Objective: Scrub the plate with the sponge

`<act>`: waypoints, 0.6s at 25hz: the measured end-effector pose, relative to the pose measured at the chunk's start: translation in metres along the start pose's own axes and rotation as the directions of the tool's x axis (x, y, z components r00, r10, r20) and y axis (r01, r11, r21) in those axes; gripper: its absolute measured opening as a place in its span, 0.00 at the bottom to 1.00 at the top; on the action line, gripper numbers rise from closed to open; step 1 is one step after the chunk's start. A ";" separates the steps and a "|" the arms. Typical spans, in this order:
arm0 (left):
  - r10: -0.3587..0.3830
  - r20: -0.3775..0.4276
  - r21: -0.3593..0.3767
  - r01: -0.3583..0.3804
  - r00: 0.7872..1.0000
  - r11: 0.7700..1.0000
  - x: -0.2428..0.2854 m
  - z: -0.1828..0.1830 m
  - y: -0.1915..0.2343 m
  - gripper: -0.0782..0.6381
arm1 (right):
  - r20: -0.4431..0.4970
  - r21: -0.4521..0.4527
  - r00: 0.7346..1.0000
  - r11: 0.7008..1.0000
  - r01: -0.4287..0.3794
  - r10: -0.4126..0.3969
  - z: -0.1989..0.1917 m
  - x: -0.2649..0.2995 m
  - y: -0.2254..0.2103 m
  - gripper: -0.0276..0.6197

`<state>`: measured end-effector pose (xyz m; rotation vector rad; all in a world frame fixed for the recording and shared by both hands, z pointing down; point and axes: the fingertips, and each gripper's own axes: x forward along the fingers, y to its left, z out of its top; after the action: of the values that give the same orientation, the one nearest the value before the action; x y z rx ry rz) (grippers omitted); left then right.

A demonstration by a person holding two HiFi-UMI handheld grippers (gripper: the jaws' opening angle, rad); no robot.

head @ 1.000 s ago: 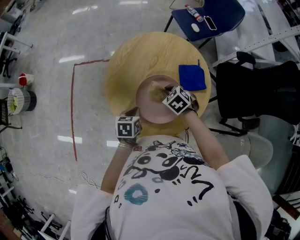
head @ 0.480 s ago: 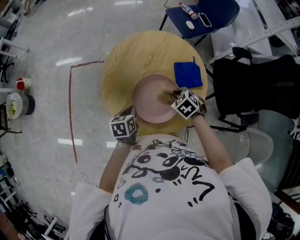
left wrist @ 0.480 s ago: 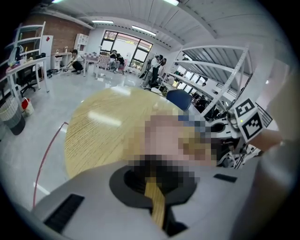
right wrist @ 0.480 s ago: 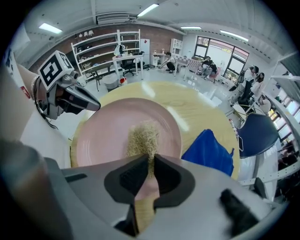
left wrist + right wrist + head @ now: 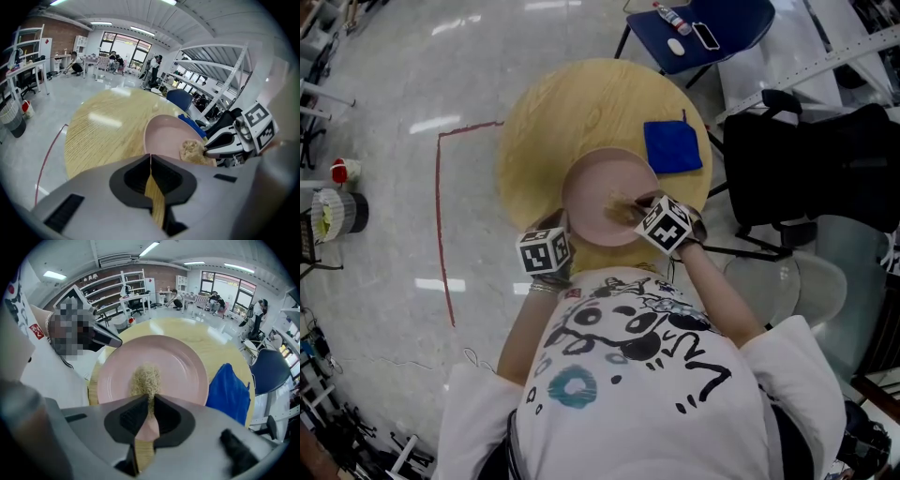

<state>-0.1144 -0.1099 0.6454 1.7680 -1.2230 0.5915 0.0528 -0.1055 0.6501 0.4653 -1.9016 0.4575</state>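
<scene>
Round wooden table (image 5: 553,112) carries the pink plate (image 5: 591,187) with a blue cloth (image 5: 673,146) just beside it. My right claw (image 5: 149,404) is clamped on the tan sponge (image 5: 145,376), which lies on the plate's near half. My left claw (image 5: 150,157) is closed with its tips at the plate's near rim, and I cannot tell whether it pinches that rim; the only print is the black square markers on my cubes (image 5: 664,225) and a red sleeve label (image 5: 37,331) too small to read.

Tan sponge (image 5: 145,378) on pink plate (image 5: 183,366)
</scene>
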 end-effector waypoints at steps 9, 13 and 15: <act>0.001 -0.001 0.015 -0.001 1.000 1.000 0.001 0.001 0.000 0.14 | 0.019 -0.056 0.995 0.993 -0.102 0.103 0.040 0.021 0.032 0.12; 0.001 0.000 0.021 -0.001 1.000 1.000 0.001 0.001 -0.001 0.14 | 0.047 -0.038 0.993 0.993 -0.111 0.113 0.055 0.027 0.033 0.12; 0.001 -0.001 0.025 -0.001 1.000 1.000 0.001 0.001 0.000 0.14 | 0.063 -0.028 0.993 0.994 -0.102 0.104 0.061 0.030 0.033 0.12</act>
<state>-0.1137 -0.1111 0.6454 1.7879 -1.2205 0.6114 -0.0222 -0.1125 0.6530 0.3707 -1.9984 0.4913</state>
